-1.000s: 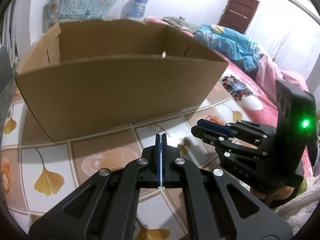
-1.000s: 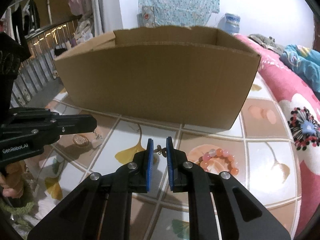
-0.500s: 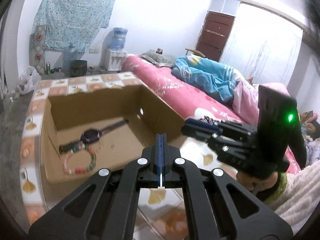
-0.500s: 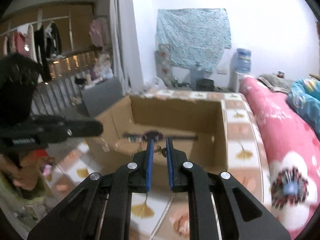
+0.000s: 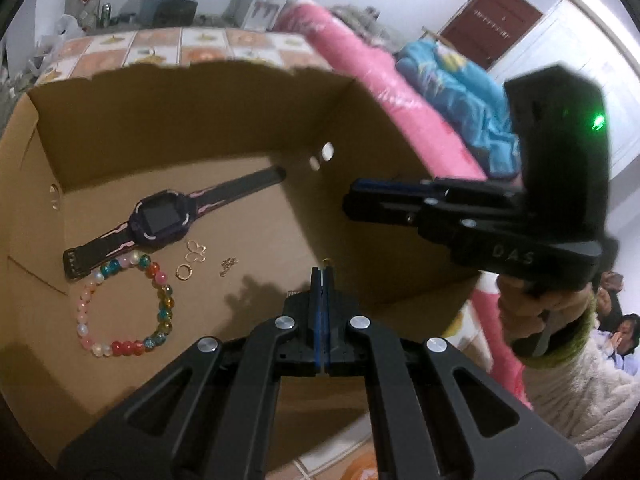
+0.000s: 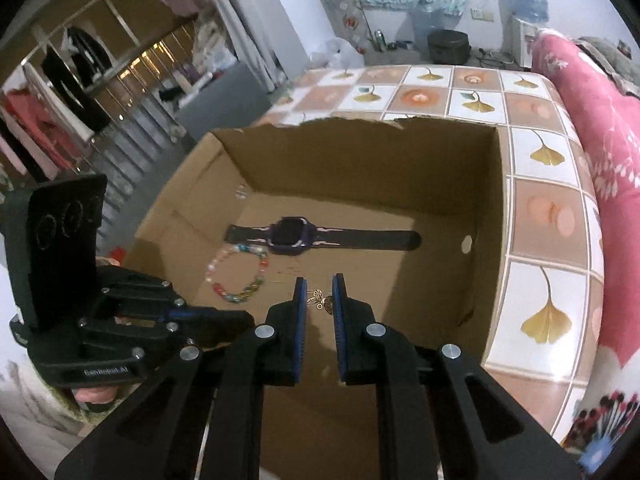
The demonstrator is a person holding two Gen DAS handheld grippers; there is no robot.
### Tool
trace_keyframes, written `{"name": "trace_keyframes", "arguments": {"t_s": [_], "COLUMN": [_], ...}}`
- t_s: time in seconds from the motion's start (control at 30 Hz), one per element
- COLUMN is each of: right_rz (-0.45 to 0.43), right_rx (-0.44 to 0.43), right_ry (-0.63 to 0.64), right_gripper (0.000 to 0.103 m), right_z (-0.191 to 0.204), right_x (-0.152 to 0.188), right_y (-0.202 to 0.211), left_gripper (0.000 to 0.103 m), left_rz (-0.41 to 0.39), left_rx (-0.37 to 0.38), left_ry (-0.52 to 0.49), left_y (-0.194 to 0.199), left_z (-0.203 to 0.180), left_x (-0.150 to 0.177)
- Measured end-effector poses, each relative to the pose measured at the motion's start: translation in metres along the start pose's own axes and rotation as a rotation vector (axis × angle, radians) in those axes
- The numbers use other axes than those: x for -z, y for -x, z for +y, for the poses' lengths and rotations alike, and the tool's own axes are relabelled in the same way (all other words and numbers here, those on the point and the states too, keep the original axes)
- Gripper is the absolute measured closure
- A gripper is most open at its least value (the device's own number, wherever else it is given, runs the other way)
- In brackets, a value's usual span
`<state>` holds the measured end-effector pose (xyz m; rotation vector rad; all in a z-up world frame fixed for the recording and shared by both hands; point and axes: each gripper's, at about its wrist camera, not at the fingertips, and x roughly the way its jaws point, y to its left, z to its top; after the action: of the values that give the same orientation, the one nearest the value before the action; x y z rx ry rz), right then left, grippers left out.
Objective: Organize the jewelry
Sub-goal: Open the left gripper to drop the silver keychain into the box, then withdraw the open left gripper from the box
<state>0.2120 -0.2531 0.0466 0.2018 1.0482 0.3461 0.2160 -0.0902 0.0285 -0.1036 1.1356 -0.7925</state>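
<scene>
Cardboard forms the open box [image 5: 192, 112] that both cameras look down into, and every place below is given relative to it. On its floor lies a purple watch [image 5: 162, 222] with its strap stretched flat; its long axis runs along the box's length, one strap end pointing to the far right corner in the left wrist view. Just nearer than the watch sits a ring of coloured beads, a bracelet [image 5: 126, 304], touching the strap's left end.

Only the left wrist view shows the small gold pieces beside the bracelet: a butterfly-shaped earring [image 5: 196, 250], a little hoop [image 5: 183, 271] and a tiny charm [image 5: 228, 266], all loose on the box floor. It also shows the left hand-held gripper [image 5: 321, 276] clenched above the box floor, with a small gold ring [image 5: 327, 261] poking out at its tip.

Only the right wrist view shows what the right hand-held gripper [image 6: 320, 296] carries: a gold butterfly earring [image 6: 321, 301] between its blue pads [image 6: 301, 300], hanging over the near part of the box floor. The jaws stand a little apart, closed just enough to grasp it. That view also shows the tiled tabletop [image 6: 544, 216] to the right of the box.
</scene>
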Motion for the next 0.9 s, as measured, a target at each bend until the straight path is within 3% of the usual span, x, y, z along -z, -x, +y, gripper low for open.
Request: {"name": "trace_keyframes", "arguments": {"t_s": [0.07, 0.13, 0.17, 0.47, 0.67, 0.9], "right_rz": [0.011, 0.019, 0.019, -0.053, -0.166, -0.326], "right_rx": [0.023, 0.034, 0.042, 0.069, 0.044, -0.022], "right_ry": [0.017, 0.026, 0.029, 0.057, 0.058, 0.031], "right_gripper": [0.089, 0.088, 0.087, 0.084, 0.083, 0.065], "right_z": [0.001, 0.0, 0.0, 0.004, 0.006, 0.009], "right_x": [0.0, -0.002, -0.002, -0.005, 0.0, 0.034], "right_y": [-0.006, -0.006, -0.006, 0.013, 0.049, 0.112], "left_gripper": [0.097, 0.079, 0.077, 0.075, 0.061, 0.028], "left_rz": [0.02, 0.023, 0.021, -0.012, -0.14, -0.255], "left_rx": [-0.012, -0.025, -0.03, -0.063, -0.114, -0.109], "left_ry": [0.005, 0.016, 0.019, 0.003, -0.071, -0.19], "left_y": [-0.006, -0.009, -0.009, 0.0, 0.035, 0.085], "left_z": [0.001, 0.004, 0.006, 0.003, -0.014, -0.041], "left_x": [0.0, -0.001, -0.002, 0.0, 0.005, 0.034]}}
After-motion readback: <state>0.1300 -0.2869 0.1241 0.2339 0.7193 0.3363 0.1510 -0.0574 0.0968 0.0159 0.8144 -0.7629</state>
